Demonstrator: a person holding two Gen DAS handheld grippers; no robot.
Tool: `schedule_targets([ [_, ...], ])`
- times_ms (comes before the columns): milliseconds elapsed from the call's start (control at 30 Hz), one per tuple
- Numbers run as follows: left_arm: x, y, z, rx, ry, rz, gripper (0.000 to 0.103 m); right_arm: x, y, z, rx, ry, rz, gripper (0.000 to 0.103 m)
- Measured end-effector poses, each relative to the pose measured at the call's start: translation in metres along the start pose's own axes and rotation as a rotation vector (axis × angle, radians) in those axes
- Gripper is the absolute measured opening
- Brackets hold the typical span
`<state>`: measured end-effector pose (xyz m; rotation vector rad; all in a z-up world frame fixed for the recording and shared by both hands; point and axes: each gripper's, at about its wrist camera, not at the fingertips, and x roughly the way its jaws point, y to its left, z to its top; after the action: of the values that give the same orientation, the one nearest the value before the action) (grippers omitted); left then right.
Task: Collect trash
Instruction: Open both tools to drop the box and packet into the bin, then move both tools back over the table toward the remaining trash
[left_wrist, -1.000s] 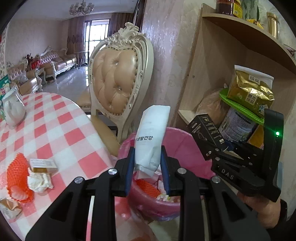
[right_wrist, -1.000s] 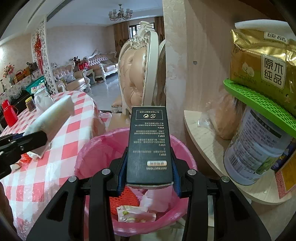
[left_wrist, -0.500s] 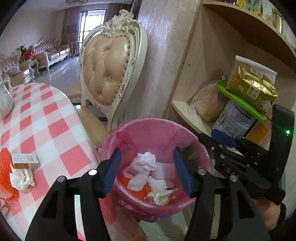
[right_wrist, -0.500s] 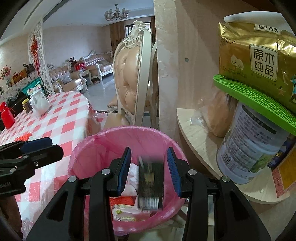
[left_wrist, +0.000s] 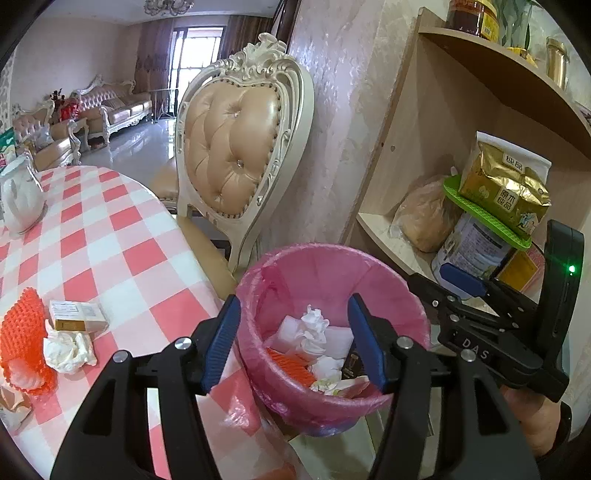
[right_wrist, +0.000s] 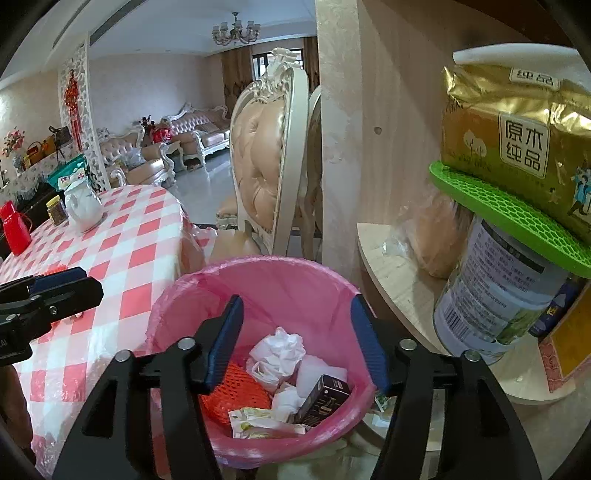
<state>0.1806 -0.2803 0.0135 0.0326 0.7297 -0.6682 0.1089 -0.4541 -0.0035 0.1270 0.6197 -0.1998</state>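
Observation:
A bin with a pink liner (left_wrist: 332, 266) (right_wrist: 258, 266) stands below both grippers, between the table and the shelf. My left gripper (left_wrist: 293, 332) hangs open over it with nothing between its fingers. My right gripper (right_wrist: 297, 332) is over the same bin; its jaws are opening and nothing is between them. In the bin lie a black box (right_wrist: 323, 400), crumpled white tissue (right_wrist: 279, 349), a white packet (left_wrist: 336, 341) and an orange foam net (right_wrist: 236, 391). On the checked table (left_wrist: 122, 236) lie another orange net (left_wrist: 22, 332), a small carton (left_wrist: 75, 315) and a tissue wad (left_wrist: 68, 350).
A padded cream chair (left_wrist: 236, 147) stands behind the bin. To the right, a wooden shelf (left_wrist: 380, 229) holds a bagged loaf (left_wrist: 424, 218), a tin (right_wrist: 495, 295) and a gold bag (right_wrist: 517, 129) on a green mat. A white teapot (left_wrist: 18, 199) sits far left.
Both grippers went from shut to open. The white packet left the left gripper and the black box left the right one; both now lie in the bin.

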Motion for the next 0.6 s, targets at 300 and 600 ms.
schedule_targets([
  [300, -0.016, 0.009, -0.002, -0.007, -0.023, 0.02, 0.059, -0.009, 0.01, 0.002, -0.006, -0.021, -0.003, 0.078],
  [600, -0.04, 0.031, -0.005, -0.029, -0.056, 0.063, 0.062, -0.012, 0.027, 0.004, -0.023, -0.03, 0.012, 0.084],
])
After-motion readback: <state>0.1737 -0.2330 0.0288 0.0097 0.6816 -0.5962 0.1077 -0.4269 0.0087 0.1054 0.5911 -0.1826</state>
